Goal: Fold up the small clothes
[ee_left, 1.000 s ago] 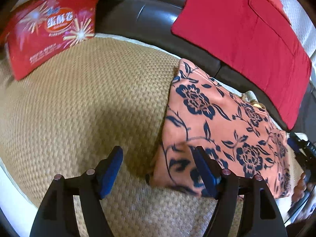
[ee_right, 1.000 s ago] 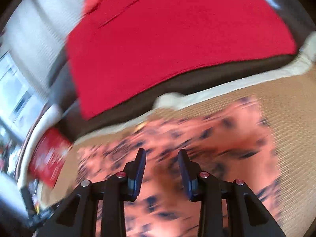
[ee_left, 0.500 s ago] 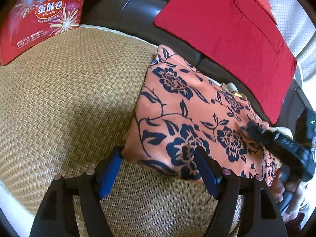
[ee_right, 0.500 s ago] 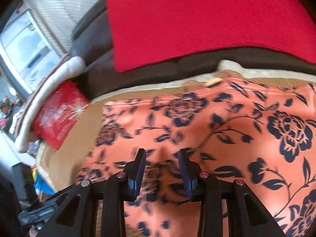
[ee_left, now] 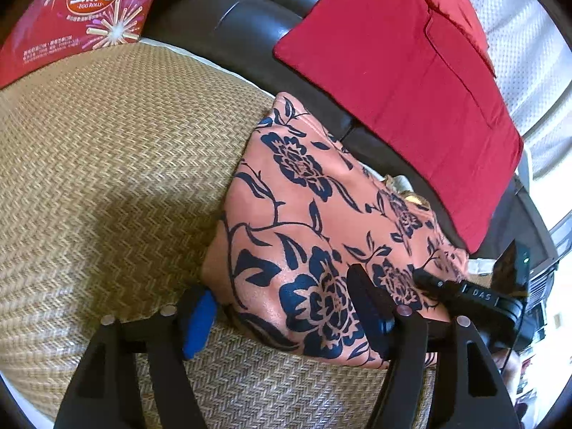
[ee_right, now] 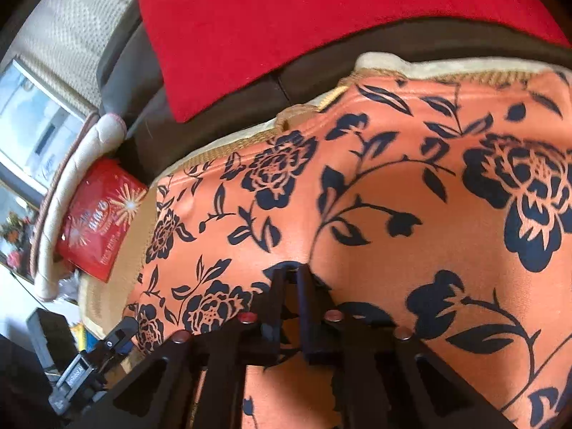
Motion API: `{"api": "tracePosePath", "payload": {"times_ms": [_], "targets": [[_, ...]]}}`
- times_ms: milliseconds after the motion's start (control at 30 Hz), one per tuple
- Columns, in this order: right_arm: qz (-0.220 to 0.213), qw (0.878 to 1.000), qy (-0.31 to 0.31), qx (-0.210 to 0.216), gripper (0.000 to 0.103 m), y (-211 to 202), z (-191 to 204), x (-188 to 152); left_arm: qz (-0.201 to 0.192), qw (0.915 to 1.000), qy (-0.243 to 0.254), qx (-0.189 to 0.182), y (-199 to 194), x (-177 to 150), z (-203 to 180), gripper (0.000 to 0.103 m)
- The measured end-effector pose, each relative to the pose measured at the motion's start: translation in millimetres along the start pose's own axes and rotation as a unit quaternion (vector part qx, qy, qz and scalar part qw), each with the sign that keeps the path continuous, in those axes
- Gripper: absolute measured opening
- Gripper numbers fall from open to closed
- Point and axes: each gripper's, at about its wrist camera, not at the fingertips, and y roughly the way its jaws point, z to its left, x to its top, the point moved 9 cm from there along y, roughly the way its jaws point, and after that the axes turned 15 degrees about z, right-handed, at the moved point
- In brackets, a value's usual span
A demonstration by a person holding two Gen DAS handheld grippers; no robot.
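An orange garment with dark blue flowers (ee_left: 304, 214) lies flat on a woven straw mat (ee_left: 107, 161). My left gripper (ee_left: 277, 286) straddles its near left corner. The jaws are closing with the cloth between them, the blue pad (ee_left: 198, 318) at the cloth's edge. In the left wrist view my right gripper (ee_left: 425, 279) rests on the garment's near right edge. In the right wrist view my right gripper (ee_right: 291, 273) has its fingers pressed together into the garment (ee_right: 411, 178), pinching the cloth at the tips.
A red cushion (ee_left: 393, 71) leans on the dark leather sofa back (ee_left: 221, 10) behind the garment. A red snack bag (ee_left: 78, 10) lies at the mat's far left. A hand shows at the lower right edge (ee_left: 507, 361). A window is at the left (ee_right: 32, 125).
My left gripper tipped down over the garment's corner and its jaws narrowed. My right gripper dropped onto the cloth and its jaws went from part open to shut.
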Motion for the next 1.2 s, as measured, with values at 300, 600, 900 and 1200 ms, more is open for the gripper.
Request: {"api": "tracePosePath", "payload": {"times_ms": [300,600,900,1200], "targets": [[0.007,0.998,0.012,0.054,0.001,-1.5,-8.1,-0.4,-0.026,0.9988,0.038,0.015,3.5,5.4,-19.6,0.058],[0.005,0.998,0.0,0.061,0.001,-1.2,-7.4,-6.0,-0.036,0.9992,0.015,-0.005,11.2,17.6,-23.3,0.032],[0.041,0.998,-0.004,0.045,0.009,-5.7,7.3,-5.8,-0.085,0.9599,0.219,0.152,12.3,-0.4,-94.3,0.029],[0.135,0.986,-0.097,0.023,0.015,1.2,110.7,-1.3,-0.086,0.9235,0.322,0.191,29.0,-24.2,-135.5,0.027]]}}
